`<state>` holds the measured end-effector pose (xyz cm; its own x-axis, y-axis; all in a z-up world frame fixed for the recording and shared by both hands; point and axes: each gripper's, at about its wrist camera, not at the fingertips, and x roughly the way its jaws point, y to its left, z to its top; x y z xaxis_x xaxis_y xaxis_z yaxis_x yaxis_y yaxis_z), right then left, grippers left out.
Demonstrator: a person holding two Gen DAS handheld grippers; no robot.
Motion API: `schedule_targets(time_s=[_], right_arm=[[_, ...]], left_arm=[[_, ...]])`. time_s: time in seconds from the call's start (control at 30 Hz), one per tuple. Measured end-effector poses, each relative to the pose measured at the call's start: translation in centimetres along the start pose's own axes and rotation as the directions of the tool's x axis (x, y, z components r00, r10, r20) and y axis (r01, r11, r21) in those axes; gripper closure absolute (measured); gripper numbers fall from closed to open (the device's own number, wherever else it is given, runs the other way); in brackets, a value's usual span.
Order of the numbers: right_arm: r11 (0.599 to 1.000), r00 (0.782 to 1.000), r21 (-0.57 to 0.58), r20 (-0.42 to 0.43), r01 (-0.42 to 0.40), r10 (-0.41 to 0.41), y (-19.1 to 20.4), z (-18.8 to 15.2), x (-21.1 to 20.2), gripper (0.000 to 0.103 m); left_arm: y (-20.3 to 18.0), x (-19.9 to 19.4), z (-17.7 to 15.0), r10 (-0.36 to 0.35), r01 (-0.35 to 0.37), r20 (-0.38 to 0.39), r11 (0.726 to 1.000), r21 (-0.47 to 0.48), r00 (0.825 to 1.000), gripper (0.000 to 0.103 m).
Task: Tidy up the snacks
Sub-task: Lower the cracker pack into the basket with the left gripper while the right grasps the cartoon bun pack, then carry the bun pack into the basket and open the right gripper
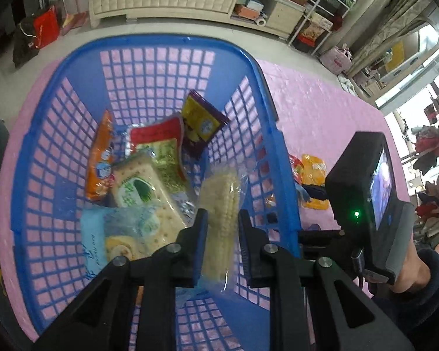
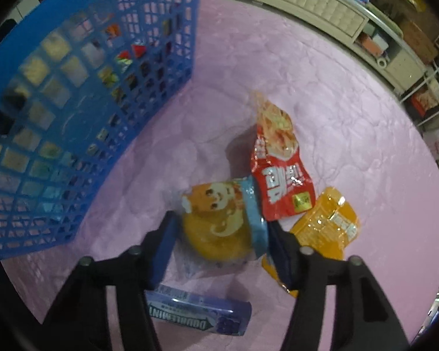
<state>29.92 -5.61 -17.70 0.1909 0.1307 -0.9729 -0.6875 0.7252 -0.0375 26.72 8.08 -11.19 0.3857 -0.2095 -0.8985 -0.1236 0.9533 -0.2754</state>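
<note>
Hanging over the blue basket, the left gripper has its jaws drawn narrow on a clear-wrapped corn cob, held upright above the packets already piled inside. Outside the basket, on the pink cloth, the right gripper points steeply down with its jaws half-wide on either side of a round cake in a clear wrapper; the right-hand finger appears to touch the wrapper's blue edge, the left-hand one seems just shy of it.

That cake looks light and soft — likely to squash if pinched hard, and its film will probably slide. Taking it across the widest part of the round body, gently, seems wiser than by the crinkly seam. Close by lie a red packet, an orange pouch and a blue gum pack, near enough to get snagged.
</note>
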Motion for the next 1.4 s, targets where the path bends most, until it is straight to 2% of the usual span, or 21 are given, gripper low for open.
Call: schedule_targets(time_s=[0.03, 0.17, 0.2, 0.33, 0.47, 0.67, 0.87, 1.03, 1.27, 1.4], right_arm=[[1.000, 1.000, 0.010, 0.003, 0.009, -0.009, -0.1, -0.2, -0.2, 0.042], [0.998, 1.000, 0.060, 0.011, -0.001, 0.001, -0.9, -0.8, -0.7, 0.043], [0.997, 1.000, 0.070, 0.010, -0.007, 0.007, -1.2, -0.9, -0.9, 0.043], [0.995, 0.999, 0.095, 0.043, -0.011, 0.007, -1.4, -1.6, -3.3, 0.043], [0.995, 0.996, 0.100, 0.092, 0.004, -0.013, -0.8, -2.0, -6.8, 0.043], [0.995, 0.984, 0.096, 0.177, 0.017, -0.034, 0.5, -1.6, -11.9, 0.043], [0.993, 0.963, 0.108, 0.268, -0.040, 0.010, 1.9, -1.0, -15.9, 0.043], [0.992, 0.954, 0.109, 0.301, -0.056, 0.021, 3.0, -0.1, -16.7, 0.043], [0.994, 0.951, 0.082, 0.307, -0.069, 0.040, 5.3, 0.9, -17.0, 0.043], [0.995, 0.956, 0.065, 0.289, -0.074, 0.052, 6.4, 2.1, -16.1, 0.043]], left_arm=[[-0.2, 0.2, -0.2, -0.014, 0.015, -0.011, 1.000, 0.004, 1.000, 0.077], [0.3, 0.0, -0.6, 0.000, 0.000, -0.003, 1.000, -0.021, 1.000, 0.058], [0.6, -0.5, -0.8, -0.005, 0.005, 0.004, 0.999, -0.033, 1.000, 0.056], [1.3, -2.7, -1.4, 0.019, -0.016, 0.046, 0.998, -0.053, 0.999, 0.056], [1.9, -5.0, -2.2, 0.005, 0.001, 0.085, 0.997, -0.074, 0.996, 0.053], [1.7, -7.8, -3.8, 0.031, -0.024, 0.140, 0.999, -0.048, 0.990, 0.053], [2.6, -10.0, -4.8, 0.008, 0.000, 0.187, 0.999, -0.043, 0.982, 0.053], [3.4, -11.9, -5.4, 0.033, -0.026, 0.218, 0.999, -0.033, 0.975, 0.053], [4.9, -13.0, -5.5, 0.069, -0.065, 0.247, 0.998, -0.023, 0.966, 0.053], [6.0, -12.9, -5.3, 0.063, -0.057, 0.248, 0.998, -0.032, 0.967, 0.053]])
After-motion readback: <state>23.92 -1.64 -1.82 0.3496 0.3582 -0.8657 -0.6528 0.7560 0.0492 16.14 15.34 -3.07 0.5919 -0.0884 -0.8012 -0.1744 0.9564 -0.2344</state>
